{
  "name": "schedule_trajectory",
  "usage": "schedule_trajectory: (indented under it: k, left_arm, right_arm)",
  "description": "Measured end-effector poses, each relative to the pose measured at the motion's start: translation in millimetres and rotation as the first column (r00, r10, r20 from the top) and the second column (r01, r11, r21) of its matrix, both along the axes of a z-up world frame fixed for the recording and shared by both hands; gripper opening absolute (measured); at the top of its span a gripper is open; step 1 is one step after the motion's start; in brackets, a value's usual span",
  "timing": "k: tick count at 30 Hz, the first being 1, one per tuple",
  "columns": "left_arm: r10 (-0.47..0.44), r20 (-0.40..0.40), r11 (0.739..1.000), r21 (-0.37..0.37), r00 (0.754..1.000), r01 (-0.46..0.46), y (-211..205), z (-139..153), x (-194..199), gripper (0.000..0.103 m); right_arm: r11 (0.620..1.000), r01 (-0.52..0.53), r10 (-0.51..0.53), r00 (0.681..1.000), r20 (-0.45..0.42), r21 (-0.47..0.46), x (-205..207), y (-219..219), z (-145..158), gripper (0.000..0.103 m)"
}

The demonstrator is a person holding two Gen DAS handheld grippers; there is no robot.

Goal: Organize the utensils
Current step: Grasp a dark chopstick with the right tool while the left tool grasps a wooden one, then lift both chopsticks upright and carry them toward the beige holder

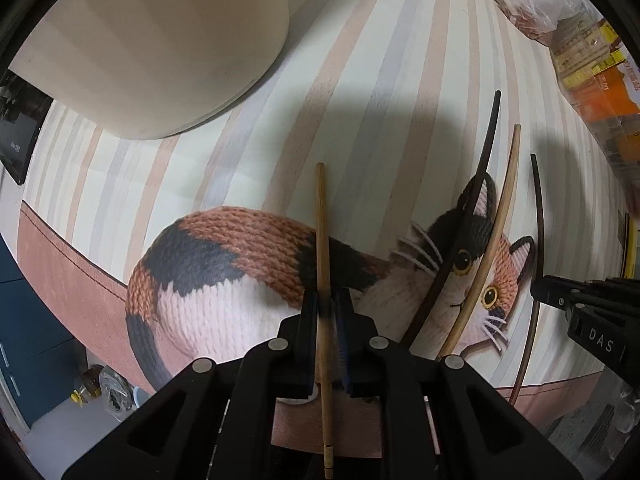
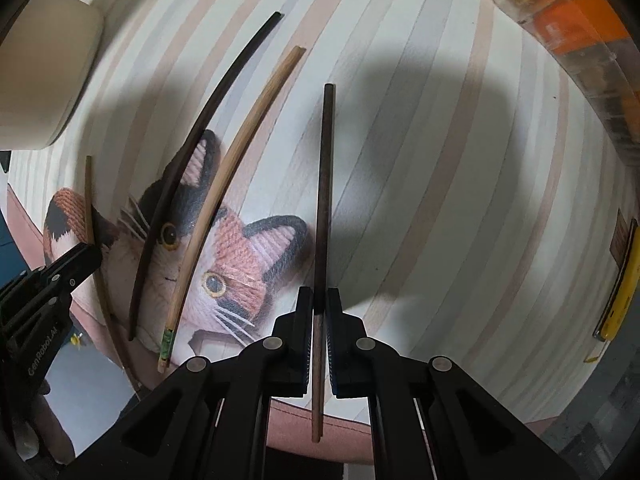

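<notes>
Pinching a light bamboo chopstick (image 1: 323,248) near its thick end, the left gripper (image 1: 328,308) was pressed onto it; the right gripper (image 2: 319,304) likewise clamped a dark chopstick (image 2: 325,184). Both sticks looked stiff, light, slippery. Two more chopsticks (image 2: 224,168) lay on the cat mat (image 2: 420,160).

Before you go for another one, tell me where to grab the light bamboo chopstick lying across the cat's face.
Take the light bamboo chopstick near its thick butt end, beside the green band, where it lies on the mat. Come from straight above, tongs straddling the shaft crosswise. The black chopstick lies close alongside, and the gap looks widest near that end.
</notes>
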State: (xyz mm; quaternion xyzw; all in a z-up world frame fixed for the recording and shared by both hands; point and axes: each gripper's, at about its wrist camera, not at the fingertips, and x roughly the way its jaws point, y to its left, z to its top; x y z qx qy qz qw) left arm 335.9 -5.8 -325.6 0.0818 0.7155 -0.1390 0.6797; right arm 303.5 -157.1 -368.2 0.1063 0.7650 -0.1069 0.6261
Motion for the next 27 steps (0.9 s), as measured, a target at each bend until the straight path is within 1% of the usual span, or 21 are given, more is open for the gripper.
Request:
schedule_trajectory:
  k: [3, 4, 5, 8, 13, 15, 18, 19, 20, 22, 25, 27]
  left_arm:
    - [-0.006, 0.003, 1.000, 0.013, 1.000, 0.006, -4.8, -1.0, 1.8, 0.009]
    - [-0.007, 0.004, 1.000, 0.017, 1.000, 0.007, -19.7, 2.7, 2.0, 0.009]
    - [-0.010, 0.005, 1.000, 0.022, 1.000, 0.010, -25.8, 4.0, 4.8, 0.009]
    - [-0.016, 0.008, 0.999, 0.028, 1.000, 0.016, -34.1, -0.3, 4.0, 0.009]
    - [-0.047, 0.013, 0.998, 0.042, 0.999, 0.046, -41.5, 1.0, -3.2, 0.009]
    - [-0.083, 0.011, 0.995, 0.060, 0.996, 0.082, -46.6, -0.7, -2.3, 0.009]
    - [-0.097, 0.010, 0.993, 0.063, 0.995, 0.096, -52.5, -1.3, 1.8, 0.009]
    - [-0.092, 0.016, 0.994, 0.059, 0.996, 0.091, -53.1, -1.1, 3.0, 0.005]
    - [-0.086, 0.029, 0.995, 0.059, 0.996, 0.084, -55.2, -0.5, 3.9, 0.005]
    - [-0.084, 0.064, 0.993, 0.084, 0.994, 0.079, -55.8, 2.3, 3.7, 0.004]
    - [-0.078, 0.133, 0.996, 0.063, 0.988, 0.071, -58.5, 22.3, -0.4, 0.004]
    - [-0.076, 0.185, 0.997, 0.040, 0.980, 0.070, -61.6, 40.7, -3.0, 0.004]
  right_arm:
    - [1.000, -0.017, 0.016, 0.999, -0.028, -0.004, 7.8, -1.1, -1.9, 0.007]
    - [1.000, -0.019, 0.019, 0.999, -0.035, -0.005, 10.5, 5.9, -5.8, 0.007]
    - [1.000, -0.022, 0.022, 0.999, -0.041, -0.005, 12.3, 6.2, -6.6, 0.007]
    - [0.999, -0.031, 0.031, 0.998, -0.048, -0.006, 22.1, 11.1, -8.8, 0.007]
    - [0.999, -0.037, 0.036, 0.998, -0.053, -0.017, 26.1, 12.6, -12.0, 0.007]
    - [0.999, -0.039, 0.038, 0.998, -0.049, -0.025, 27.9, 16.1, -7.4, 0.007]
    - [0.998, -0.043, 0.042, 0.999, -0.034, -0.038, 26.2, 22.0, -1.9, 0.007]
    - [0.998, -0.042, 0.041, 0.999, -0.027, -0.039, 25.4, 22.5, 0.2, 0.007]
    - [0.999, -0.035, 0.034, 0.999, -0.018, -0.041, 23.4, 23.4, 1.5, 0.007]
    - [0.999, -0.022, 0.023, 1.000, 0.006, -0.045, 17.4, 24.5, 3.3, 0.006]
    - [0.998, 0.015, -0.010, 0.997, 0.071, -0.066, 10.3, 23.7, 12.0, 0.006]
    - [0.998, 0.045, -0.038, 0.991, 0.131, -0.052, 2.1, 22.9, 23.9, 0.006]
